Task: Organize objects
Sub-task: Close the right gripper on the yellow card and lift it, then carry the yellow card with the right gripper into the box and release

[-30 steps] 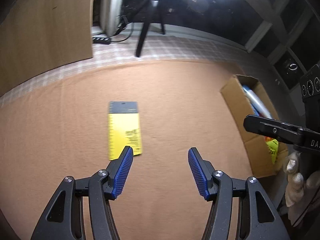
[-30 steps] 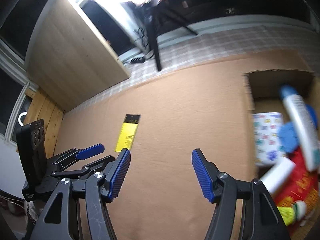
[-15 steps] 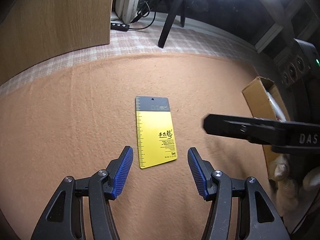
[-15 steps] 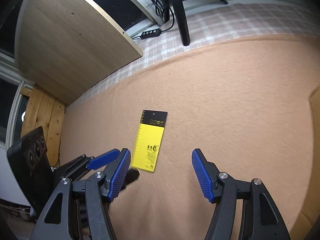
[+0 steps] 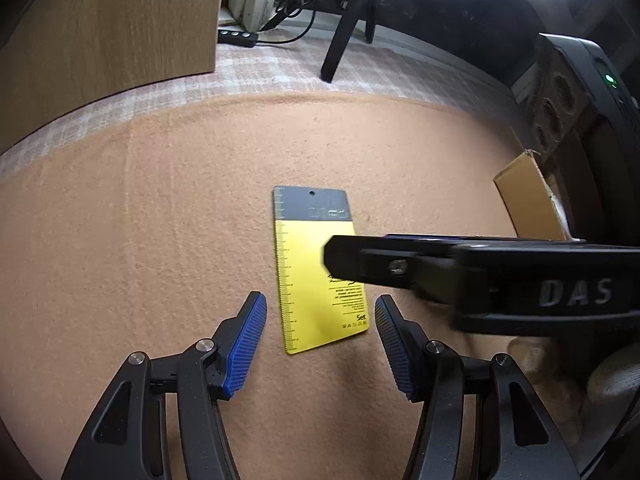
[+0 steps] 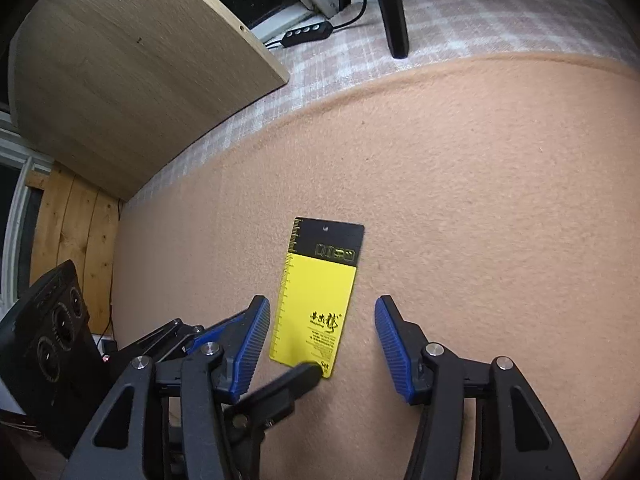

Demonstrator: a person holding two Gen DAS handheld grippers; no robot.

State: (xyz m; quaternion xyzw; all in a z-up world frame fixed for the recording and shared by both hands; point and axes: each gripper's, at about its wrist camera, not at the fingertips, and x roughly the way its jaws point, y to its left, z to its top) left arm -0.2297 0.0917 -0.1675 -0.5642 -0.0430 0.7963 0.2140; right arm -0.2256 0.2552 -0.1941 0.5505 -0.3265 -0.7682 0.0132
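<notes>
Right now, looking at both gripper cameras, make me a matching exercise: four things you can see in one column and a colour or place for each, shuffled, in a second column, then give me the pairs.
Things
1. yellow card
2. cardboard box
3. power strip
4. gripper pads

Descriptions
A. black, on the checked cloth at the far edge
B. blue and ribbed
C. flat on the orange felt, dark band at its far end
D. brown, at the right edge of the left wrist view

Pairs: 1-C, 2-D, 3-A, 4-B
</notes>
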